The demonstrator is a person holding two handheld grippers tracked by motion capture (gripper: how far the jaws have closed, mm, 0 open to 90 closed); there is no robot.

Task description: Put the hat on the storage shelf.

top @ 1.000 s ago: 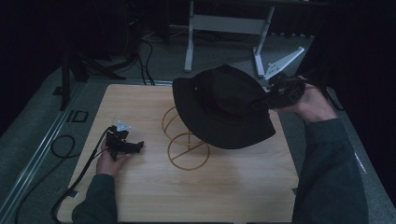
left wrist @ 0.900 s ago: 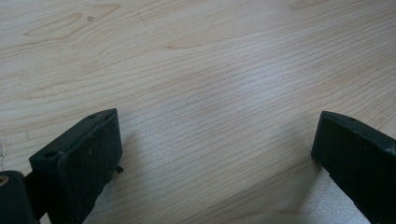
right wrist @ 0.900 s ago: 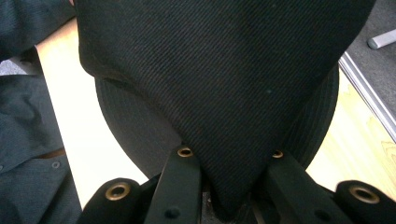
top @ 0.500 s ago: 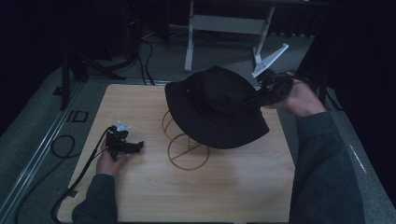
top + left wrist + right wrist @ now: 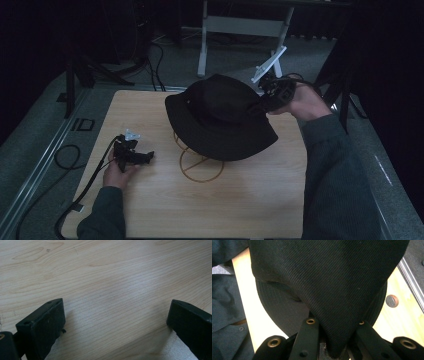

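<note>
A black bucket hat (image 5: pixel 220 117) hangs over a gold wire stand (image 5: pixel 200 167) in the middle of the wooden table (image 5: pixel 250 200). My right gripper (image 5: pixel 267 97) is shut on the hat's crown at its right side; in the right gripper view the black cloth (image 5: pixel 329 285) is pinched into a fold between the jaws. My left gripper (image 5: pixel 145 157) rests on the table at the left, held by a hand, away from the hat. Its jaws stand wide apart over bare wood (image 5: pixel 112 290) with nothing between them.
A white table frame (image 5: pixel 240 25) stands on the floor beyond the table. Cables (image 5: pixel 65 155) trail along the floor at the left. A metal rail (image 5: pixel 35 175) runs beside the table's left edge. A round hole (image 5: pixel 392 300) marks the tabletop.
My right gripper has carried the hat leftward and down, so it now sits over the wire stand. The left gripper has stayed where it was.
</note>
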